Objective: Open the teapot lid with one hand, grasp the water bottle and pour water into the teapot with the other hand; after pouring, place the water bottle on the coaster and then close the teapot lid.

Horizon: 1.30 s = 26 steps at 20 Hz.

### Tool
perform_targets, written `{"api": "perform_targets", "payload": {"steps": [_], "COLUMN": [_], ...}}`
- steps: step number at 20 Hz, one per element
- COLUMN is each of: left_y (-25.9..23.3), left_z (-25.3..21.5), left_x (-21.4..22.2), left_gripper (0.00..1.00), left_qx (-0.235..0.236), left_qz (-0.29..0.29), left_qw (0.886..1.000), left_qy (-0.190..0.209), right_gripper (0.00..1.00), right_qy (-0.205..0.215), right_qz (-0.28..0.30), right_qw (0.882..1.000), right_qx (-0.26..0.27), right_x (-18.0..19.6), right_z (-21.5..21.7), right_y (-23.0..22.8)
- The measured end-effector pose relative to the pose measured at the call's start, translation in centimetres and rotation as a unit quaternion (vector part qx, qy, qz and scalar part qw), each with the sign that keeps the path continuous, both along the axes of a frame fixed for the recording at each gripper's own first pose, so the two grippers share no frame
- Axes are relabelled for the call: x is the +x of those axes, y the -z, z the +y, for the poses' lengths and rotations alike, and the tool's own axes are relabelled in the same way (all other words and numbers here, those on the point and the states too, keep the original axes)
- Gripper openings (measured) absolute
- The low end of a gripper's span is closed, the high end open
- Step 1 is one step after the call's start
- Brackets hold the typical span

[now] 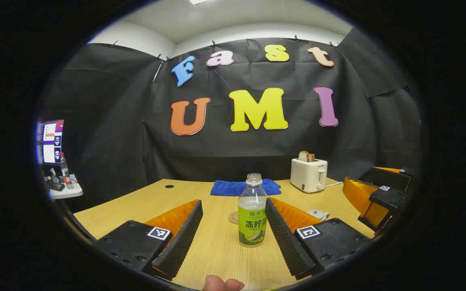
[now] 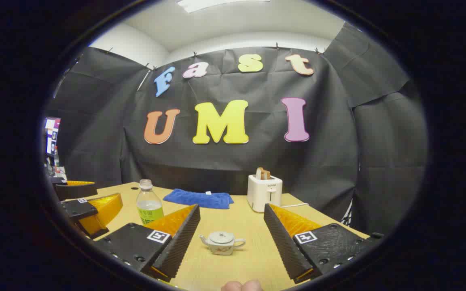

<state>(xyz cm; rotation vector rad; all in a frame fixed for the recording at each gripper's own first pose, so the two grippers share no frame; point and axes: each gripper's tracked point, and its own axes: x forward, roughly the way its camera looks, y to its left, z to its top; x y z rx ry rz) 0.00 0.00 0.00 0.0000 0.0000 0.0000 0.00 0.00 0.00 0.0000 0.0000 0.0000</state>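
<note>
In the left gripper view, an uncapped water bottle (image 1: 253, 212) with a green label stands on the wooden table between the fingers of my open left gripper (image 1: 233, 208), touching neither. A round coaster (image 1: 234, 218) lies just behind it to the left. The small white teapot (image 1: 317, 214) peeks out past the right finger. In the right gripper view, the teapot (image 2: 221, 243), lid on, sits between and just ahead of the fingers of my open right gripper (image 2: 231, 213). The bottle (image 2: 148, 203) stands at the left there, beside the other gripper (image 2: 85, 206).
A blue cloth (image 1: 245, 187) lies at the table's far edge, with a white toaster (image 1: 308, 174) holding toast to its right. A side shelf with a bottle and a screen (image 1: 53, 141) stands far left. A fingertip shows at the bottom of each view.
</note>
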Motion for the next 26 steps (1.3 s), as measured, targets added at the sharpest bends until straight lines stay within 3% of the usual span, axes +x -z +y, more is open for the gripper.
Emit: {"api": "perform_targets", "payload": {"steps": [26], "left_y": [0.83], "left_z": [-0.59], "left_x": [0.12], "left_gripper": [0.97], "left_qx": [-0.003], "left_qz": [0.011], "left_qw": [1.000], "left_qy": [0.010], "right_gripper": [0.95], "right_qy": [-0.009], "right_qz": [0.007], "right_qw": [1.000], "right_qx": [-0.003], "right_x": [0.43], "right_z": [0.08], "right_y": [0.73]}}
